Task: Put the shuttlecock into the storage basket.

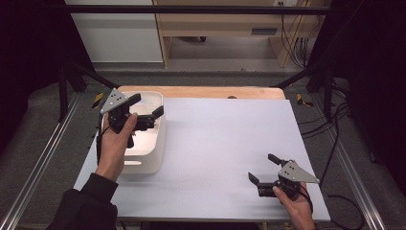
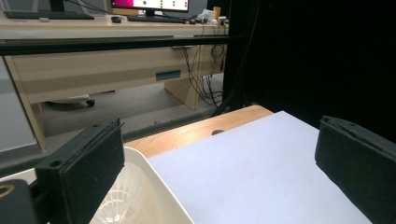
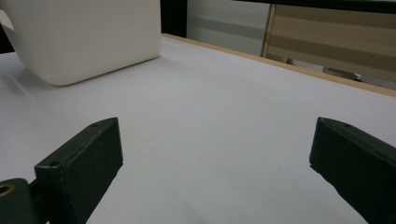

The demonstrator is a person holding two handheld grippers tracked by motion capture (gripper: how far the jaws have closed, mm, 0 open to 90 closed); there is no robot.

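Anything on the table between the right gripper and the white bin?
No, just bare sheet between the right gripper and the white bin, as the high view and right gripper view show.

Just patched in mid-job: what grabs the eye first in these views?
The white bin at the table's left edge stands out against the pale sheet. The left tool hangs over the bin with its jaws wide apart and nothing between them. The right tool sits low near the sheet's front right corner, jaws also wide and holding nothing.
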